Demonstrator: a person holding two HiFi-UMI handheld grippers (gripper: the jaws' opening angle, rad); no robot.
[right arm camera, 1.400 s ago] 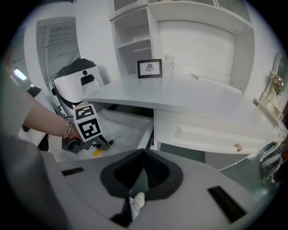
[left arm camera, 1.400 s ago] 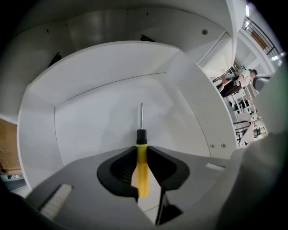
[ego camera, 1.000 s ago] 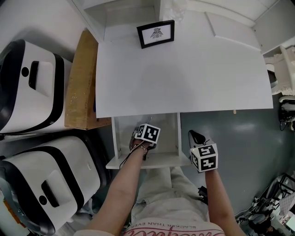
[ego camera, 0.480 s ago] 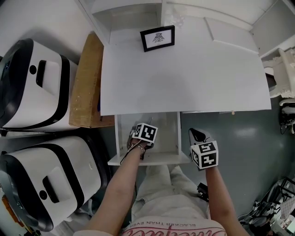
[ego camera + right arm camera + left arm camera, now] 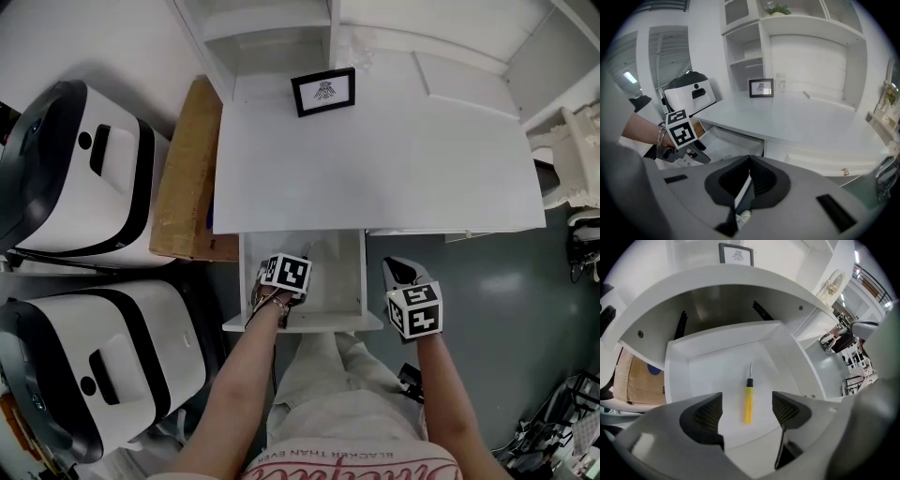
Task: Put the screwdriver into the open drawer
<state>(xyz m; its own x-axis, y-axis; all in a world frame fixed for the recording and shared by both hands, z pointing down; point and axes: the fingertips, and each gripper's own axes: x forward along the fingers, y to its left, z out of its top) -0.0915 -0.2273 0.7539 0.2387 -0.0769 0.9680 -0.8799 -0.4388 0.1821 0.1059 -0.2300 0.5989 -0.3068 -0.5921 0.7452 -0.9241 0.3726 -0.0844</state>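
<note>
Finishing the drop, left gripper (image 5: 747, 411) spread empty above the screwdriver (image 5: 749, 394) lying flat mid-frame on the drawer (image 5: 717, 369) floor, right gripper (image 5: 401, 274) clenched lower right in the head view; next, probably lifting clear.

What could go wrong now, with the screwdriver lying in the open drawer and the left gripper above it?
1. The left gripper hangs open over the screwdriver, above the drawer; pushing the drawer in now might strike it.
2. The screwdriver lies loose on the smooth drawer floor and may roll or slide when the drawer moves.
</note>
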